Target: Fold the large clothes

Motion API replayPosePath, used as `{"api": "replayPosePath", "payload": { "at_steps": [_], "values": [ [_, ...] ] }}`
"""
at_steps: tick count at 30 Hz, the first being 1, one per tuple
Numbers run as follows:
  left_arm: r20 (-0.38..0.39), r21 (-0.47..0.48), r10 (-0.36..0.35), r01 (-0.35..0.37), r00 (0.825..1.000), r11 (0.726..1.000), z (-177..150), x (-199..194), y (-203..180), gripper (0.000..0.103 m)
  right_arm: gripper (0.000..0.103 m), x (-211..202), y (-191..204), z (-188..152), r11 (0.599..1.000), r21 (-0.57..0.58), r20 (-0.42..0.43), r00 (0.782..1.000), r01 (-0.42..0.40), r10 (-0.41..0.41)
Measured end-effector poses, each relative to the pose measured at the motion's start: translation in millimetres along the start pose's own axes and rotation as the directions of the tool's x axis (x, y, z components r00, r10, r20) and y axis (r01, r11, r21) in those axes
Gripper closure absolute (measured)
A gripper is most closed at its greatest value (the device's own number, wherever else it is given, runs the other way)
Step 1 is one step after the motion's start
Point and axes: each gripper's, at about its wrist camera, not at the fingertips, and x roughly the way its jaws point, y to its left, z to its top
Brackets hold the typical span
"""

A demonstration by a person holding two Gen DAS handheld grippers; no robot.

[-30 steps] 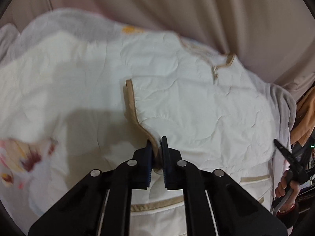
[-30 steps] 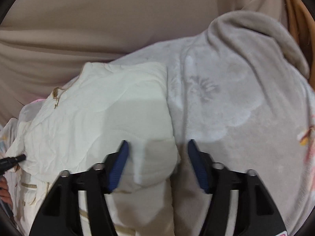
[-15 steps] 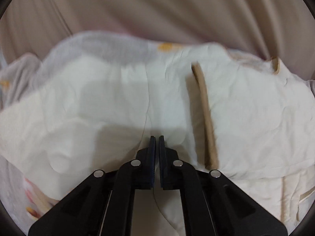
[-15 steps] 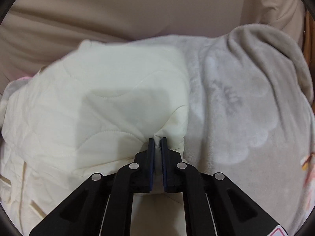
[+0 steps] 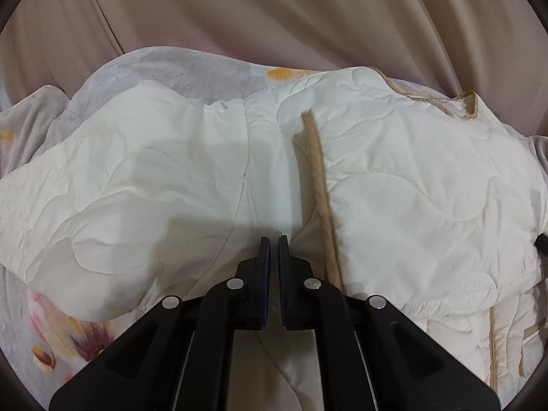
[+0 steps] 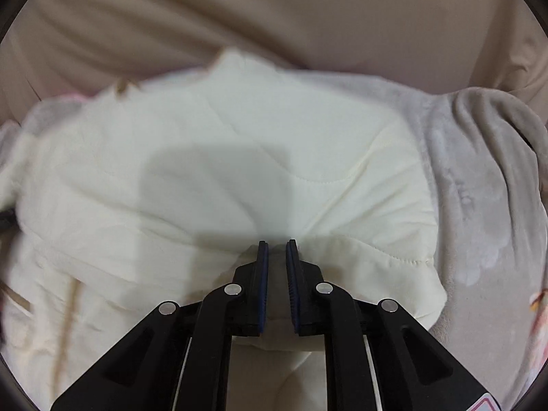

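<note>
A cream quilted jacket (image 5: 411, 185) with tan trim (image 5: 320, 185) lies spread on a grey fleece blanket (image 5: 178, 72). My left gripper (image 5: 273, 239) is shut on a fold of the jacket's cream fabric, just left of the tan front edge. In the right wrist view the jacket (image 6: 222, 157) fills the middle, blurred. My right gripper (image 6: 276, 244) is shut on the jacket's padded right edge, with fabric pinched in a narrow gap between the pads.
The grey blanket (image 6: 479, 205) with pale and orange flower prints (image 5: 44, 335) covers the surface beneath. Beige cushions or drapes (image 5: 274, 10) rise behind. A dark object (image 5: 541, 245) shows at the right edge of the left wrist view.
A second ago my right gripper was open around the jacket's edge; it has shut on it and pulled leftward. My left gripper has carried its fold rightward, turning the tan edge upright in view.
</note>
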Motion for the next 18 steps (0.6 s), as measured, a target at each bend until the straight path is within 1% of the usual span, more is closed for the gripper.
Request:
{"api": "replayPosePath", "payload": {
  "at_steps": [1,2,3,4,5,6,7,8,9,10,11,12,13,14,15,16,17,18],
  "values": [
    [0.005,-0.004,0.003,-0.003,1.0,1.0,-1.3,-4.2,-0.1,0.098,0.09,-10.3,-1.2,0.7,0.999,0.013,0.03,0.999,-0.04,0.04],
    [0.029,-0.035,-0.028,0.029,0.999,0.999,-2.6,-16.6,1.9,0.098,0.09,-20.1,-2.0,-0.4,0.998,0.017,0.058,0.997,-0.052,0.051],
    [0.044,-0.056,-0.075,0.077,0.996,0.995,-3.2,-27.1,4.3,0.098,0.09,-21.7,-1.5,-2.7,0.999,0.009,0.06,0.998,-0.035,0.034],
    [0.053,-0.07,-0.105,0.109,0.993,0.992,-3.0,-35.1,5.7,0.093,0.09,-19.0,-1.0,-5.1,1.0,-0.004,0.051,0.999,-0.018,0.018],
    [0.064,-0.086,-0.138,0.143,0.988,0.986,-2.6,-44.5,7.0,0.084,0.09,-14.4,-0.8,-9.9,1.0,-0.021,0.033,0.999,0.001,0.0],
    [0.092,-0.111,-0.177,0.187,0.98,0.976,1.2,-59.5,7.8,0.079,0.09,-9.1,0.5,-16.0,1.0,-0.028,0.007,1.0,0.009,-0.009],
    [0.098,-0.11,-0.185,0.195,0.978,0.975,2.5,-62.9,5.3,0.062,0.09,-0.7,-0.1,-17.5,1.0,-0.02,-0.012,1.0,0.004,-0.004],
    [0.094,-0.083,-0.183,0.191,0.979,0.978,5.8,-64.3,-4.3,0.045,0.09,3.4,-3.3,-17.5,1.0,-0.003,-0.019,1.0,-0.004,0.004],
    [0.082,-0.056,-0.179,0.184,0.98,0.981,6.2,-61.9,-11.0,0.041,0.09,1.4,-4.6,-15.8,1.0,0.013,-0.015,1.0,-0.015,0.016],
    [0.04,-0.086,-0.034,0.037,0.999,0.996,2.6,-59.2,-14.0,0.04,0.09,-2.6,-5.6,-12.2,0.999,0.026,-0.005,0.999,-0.037,0.037],
    [0.031,-0.076,-0.019,0.022,0.999,0.997,-2.6,-61.0,-13.7,0.046,0.09,-9.1,-6.6,-9.8,0.996,0.04,0.014,0.997,-0.075,0.074],
    [0.02,0.014,-0.101,0.101,0.995,0.995,0.6,-47.9,-28.4,0.05,0.09,-16.3,-7.2,-7.5,0.994,0.044,0.038,0.995,-0.095,0.094],
    [0.002,0.029,-0.082,0.082,0.997,0.996,-4.7,-44.2,-33.9,0.056,0.09,-18.8,-2.6,-5.9,0.995,0.04,0.053,0.995,-0.092,0.09],
    [-0.005,0.031,-0.059,0.059,0.998,0.998,-7.1,-40.7,-36.6,0.056,0.09,-19.1,-4.9,-5.9,0.997,0.031,0.058,0.996,-0.065,0.064],
    [0.001,0.03,-0.054,0.054,0.999,0.998,-10.6,-41.5,-36.3,0.056,0.09,-12.6,-9.5,-8.0,1.0,0.025,0.038,0.999,-0.018,0.017],
    [0.006,0.025,-0.059,0.059,0.998,0.998,-14.6,-45.0,-36.0,0.056,0.095,0.2,-16.7,-12.2,0.999,0.023,-0.005,0.999,0.033,-0.033],
    [0.004,0.02,-0.053,0.053,0.999,0.998,-17.0,-49.7,-35.5,0.056,0.099,11.4,-26.0,-14.5,0.999,0.043,-0.03,0.999,0.022,-0.021],
    [0.005,0.015,-0.047,0.046,0.999,0.999,-18.0,-53.2,-34.6,0.056,0.1,14.0,-35.8,-16.5,0.995,0.093,-0.039,0.999,-0.023,0.027]
  ]
}}
